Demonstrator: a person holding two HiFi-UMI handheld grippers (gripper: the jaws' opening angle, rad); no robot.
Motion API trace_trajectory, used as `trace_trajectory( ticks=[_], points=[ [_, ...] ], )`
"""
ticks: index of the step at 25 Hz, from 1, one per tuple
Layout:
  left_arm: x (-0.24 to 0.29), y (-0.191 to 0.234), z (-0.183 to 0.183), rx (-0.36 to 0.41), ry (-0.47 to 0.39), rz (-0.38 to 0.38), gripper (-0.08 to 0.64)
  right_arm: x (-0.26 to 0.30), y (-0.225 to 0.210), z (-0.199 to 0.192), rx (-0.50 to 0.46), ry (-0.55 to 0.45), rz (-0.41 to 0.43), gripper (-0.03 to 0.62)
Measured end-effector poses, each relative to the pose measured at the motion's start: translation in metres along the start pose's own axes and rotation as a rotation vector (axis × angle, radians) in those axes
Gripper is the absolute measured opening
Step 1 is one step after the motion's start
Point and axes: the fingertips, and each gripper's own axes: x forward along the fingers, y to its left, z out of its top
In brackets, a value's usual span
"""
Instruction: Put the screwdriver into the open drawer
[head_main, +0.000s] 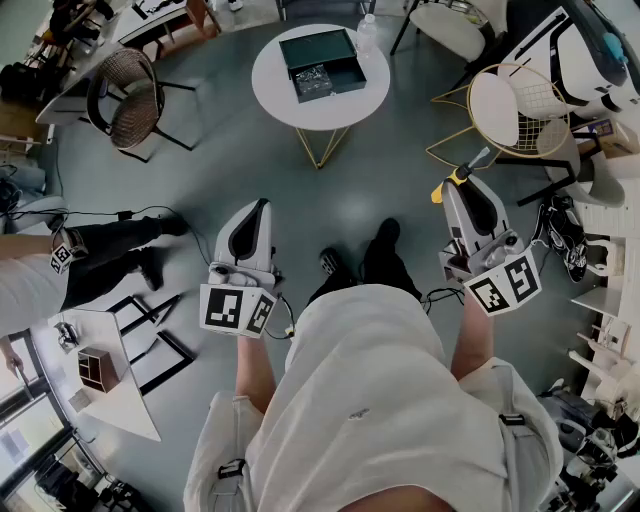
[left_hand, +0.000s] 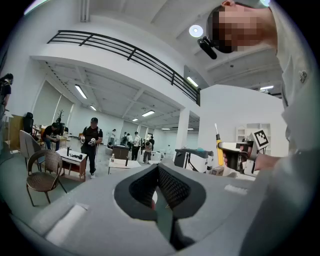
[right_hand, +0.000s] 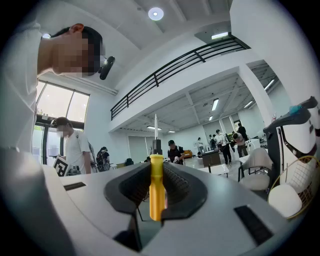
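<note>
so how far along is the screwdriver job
Done: the screwdriver is picked up and clamped in the right claw, tip pointing up. In hand: the person holds it while standing back from the round white table; the left claw is shut and empty. Left: close the gap to the table and place the screwdriver in the open drawer.
</note>
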Motion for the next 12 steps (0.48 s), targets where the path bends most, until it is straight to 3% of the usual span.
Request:
trace_trajectory(
  ticks=[6,12],
  points=[
    [-0.004,0.003,-0.002,-0.002,-0.001,0.007,0.011,0.001,0.003,-0.006,-0.002,0.014,-0.004,0.081],
    [-0.012,0.0,-0.007,-0.006,0.002,0.004,0.011,-0.001,0.004,-0.009,0.059,0.001,-0.023,0.083]
  ],
)
